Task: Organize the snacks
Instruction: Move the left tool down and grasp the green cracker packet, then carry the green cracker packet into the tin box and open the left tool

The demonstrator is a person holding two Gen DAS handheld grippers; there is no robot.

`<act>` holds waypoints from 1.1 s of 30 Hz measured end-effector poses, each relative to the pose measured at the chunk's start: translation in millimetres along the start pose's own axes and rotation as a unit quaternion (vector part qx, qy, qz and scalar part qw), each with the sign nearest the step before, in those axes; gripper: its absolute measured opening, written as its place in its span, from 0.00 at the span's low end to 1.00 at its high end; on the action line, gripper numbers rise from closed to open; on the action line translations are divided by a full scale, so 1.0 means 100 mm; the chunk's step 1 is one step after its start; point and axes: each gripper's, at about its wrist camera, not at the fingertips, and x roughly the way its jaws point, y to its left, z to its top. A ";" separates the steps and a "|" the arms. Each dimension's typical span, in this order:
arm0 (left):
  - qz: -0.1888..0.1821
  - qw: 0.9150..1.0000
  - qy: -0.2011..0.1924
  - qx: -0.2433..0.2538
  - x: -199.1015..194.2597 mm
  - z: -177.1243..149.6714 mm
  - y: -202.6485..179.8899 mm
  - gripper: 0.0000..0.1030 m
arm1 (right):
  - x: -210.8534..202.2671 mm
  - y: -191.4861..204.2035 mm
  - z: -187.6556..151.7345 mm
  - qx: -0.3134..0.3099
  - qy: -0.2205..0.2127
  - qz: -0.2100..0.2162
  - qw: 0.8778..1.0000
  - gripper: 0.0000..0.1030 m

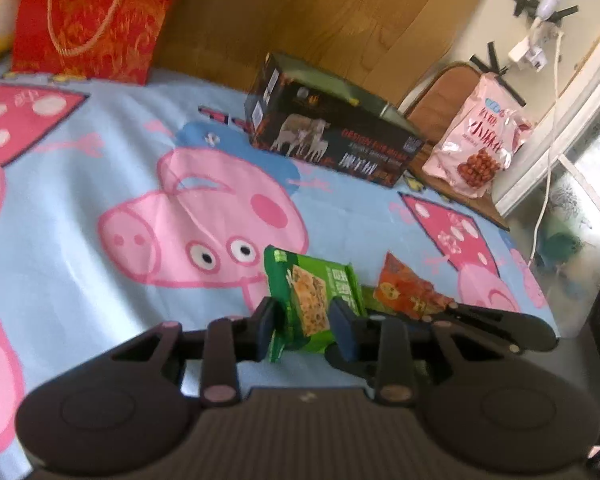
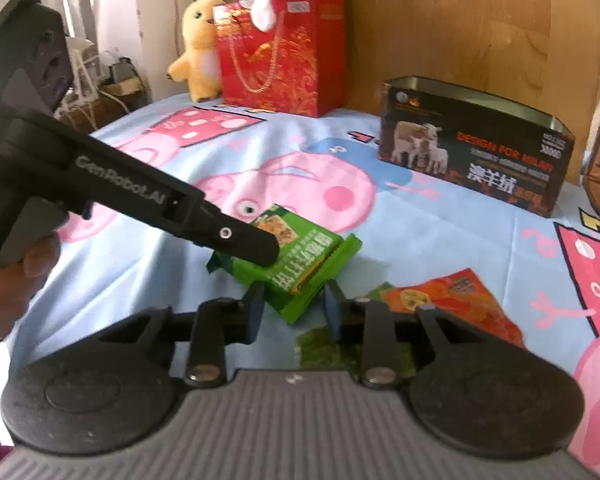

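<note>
A thick green snack packet [image 1: 308, 300] [image 2: 300, 264] sits just above a cartoon-print sheet [image 1: 80, 168]. My left gripper [image 1: 306, 316] is shut on it, its blue pads pressing on both sides. In the right wrist view the left gripper [image 2: 266, 254] reaches in from the left, one finger lying over the packet's top. My right gripper [image 2: 295, 308] holds the packet's near corner, both pads touching it. An orange snack packet [image 1: 408, 288] [image 2: 452, 300] lies flat just to the right. A dark green packet [image 2: 320, 348] lies under my right gripper.
An open-topped black tin box [image 1: 332, 136] [image 2: 472, 152] stands at the back by the wooden headboard. A red gift bag [image 2: 284, 52] and a yellow plush toy [image 2: 200, 52] are at the back left. A pink bag of dates [image 1: 476, 148] rests on a chair to the right.
</note>
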 end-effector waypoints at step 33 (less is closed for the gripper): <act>0.111 0.988 -0.084 0.068 1.21 1.90 -0.33 0.44 | 1.01 -1.63 1.36 0.116 -0.053 -0.040 0.991 0.39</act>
